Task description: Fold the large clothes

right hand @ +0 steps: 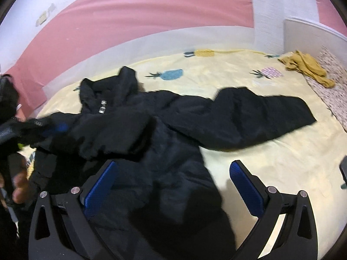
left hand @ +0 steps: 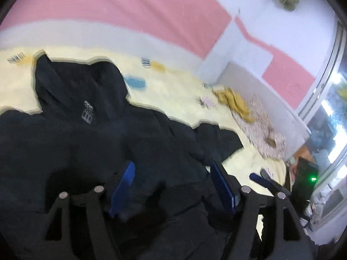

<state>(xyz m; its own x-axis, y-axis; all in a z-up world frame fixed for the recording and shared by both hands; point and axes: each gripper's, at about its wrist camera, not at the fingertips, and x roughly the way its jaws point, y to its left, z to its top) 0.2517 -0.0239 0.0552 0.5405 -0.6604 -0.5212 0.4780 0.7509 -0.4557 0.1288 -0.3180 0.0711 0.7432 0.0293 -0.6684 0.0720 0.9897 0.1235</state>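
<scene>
A large black hooded jacket [right hand: 164,130] lies spread on the yellow pineapple-print bed sheet [right hand: 271,162], hood toward the pink wall, one sleeve stretched out to the right. It fills the left wrist view too [left hand: 97,130]. My left gripper [left hand: 173,169] is open and empty, hovering over the jacket's body. It also shows at the left edge of the right wrist view [right hand: 54,127], over the left sleeve, which lies across the chest. My right gripper [right hand: 173,169] is open and empty above the jacket's lower right edge; its tip appears in the left wrist view [left hand: 260,177].
A mustard-yellow garment [right hand: 308,67] lies crumpled at the bed's far right corner beside a floral pillow [right hand: 334,91] and the white headboard [right hand: 312,34]. A pink and white wall [right hand: 151,17] runs behind the bed. A window [left hand: 334,112] is at the right.
</scene>
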